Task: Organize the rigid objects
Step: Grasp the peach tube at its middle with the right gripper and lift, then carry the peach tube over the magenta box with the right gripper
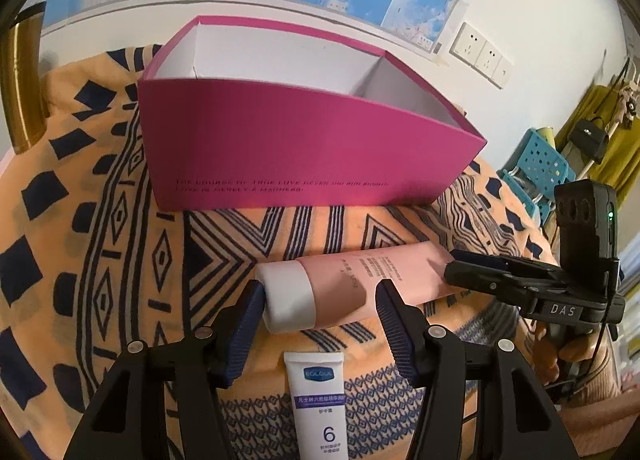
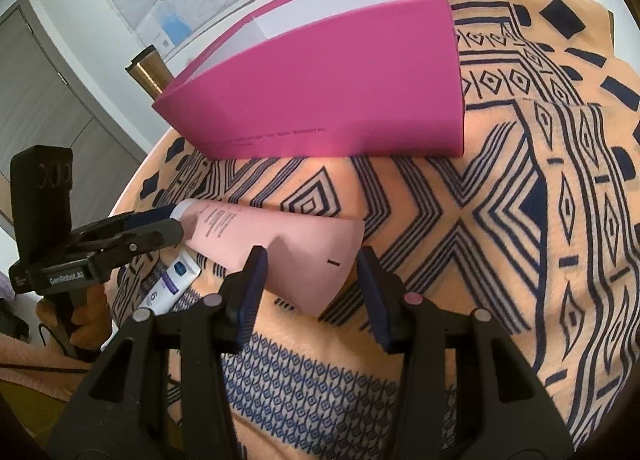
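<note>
Left gripper (image 1: 320, 296), jaws wide, straddles the capped end of the pink tube (image 1: 360, 284) at lower centre; right gripper (image 2: 312, 272), likewise agape, brackets its crimped tail. Below, a white tube (image 1: 316, 400); behind, the magenta box (image 1: 304, 139) on patterned cloth (image 1: 100, 240).

A pink tube (image 1: 360, 284) with a white cap lies flat before the open, empty magenta box (image 1: 304, 139). A small white tube (image 1: 318, 400) lies nearer, cap out of view.
</note>
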Available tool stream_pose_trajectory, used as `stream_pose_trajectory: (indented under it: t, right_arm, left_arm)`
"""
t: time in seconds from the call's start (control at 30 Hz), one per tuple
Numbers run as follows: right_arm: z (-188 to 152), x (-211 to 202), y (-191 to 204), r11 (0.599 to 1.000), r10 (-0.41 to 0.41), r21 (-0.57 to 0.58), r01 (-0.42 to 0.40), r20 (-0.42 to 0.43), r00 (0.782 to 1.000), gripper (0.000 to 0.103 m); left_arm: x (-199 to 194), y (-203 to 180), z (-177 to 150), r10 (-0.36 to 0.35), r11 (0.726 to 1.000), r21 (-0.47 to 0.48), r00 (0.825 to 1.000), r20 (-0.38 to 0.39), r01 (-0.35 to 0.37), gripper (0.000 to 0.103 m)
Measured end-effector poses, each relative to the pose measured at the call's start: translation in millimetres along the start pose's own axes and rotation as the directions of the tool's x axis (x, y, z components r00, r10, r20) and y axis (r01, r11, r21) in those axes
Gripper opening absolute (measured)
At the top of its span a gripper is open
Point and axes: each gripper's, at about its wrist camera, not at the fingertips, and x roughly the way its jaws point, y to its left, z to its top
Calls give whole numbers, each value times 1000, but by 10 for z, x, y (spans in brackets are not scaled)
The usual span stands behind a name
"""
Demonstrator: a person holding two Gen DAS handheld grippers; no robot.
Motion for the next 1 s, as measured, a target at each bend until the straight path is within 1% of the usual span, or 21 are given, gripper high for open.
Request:
stream_pose_trajectory:
  t: [0.3,0.57,1.0]
  right_arm:
    - [114,-125,26,1000,-11,-19,12,42,999,49]
    - [275,-294,108,998,-9,-59,15,100,995,49]
    - [534,-459,285,991,7,-130,16,177,984,49]
  left_arm:
    - [-48,-70,122,5,1000,7,999,38,-5,58]
    - [-175,-118,256,10,1000,21,996,86,-11,58]
    - [-432,-167,466,26,999,42,984,177,-34,58]
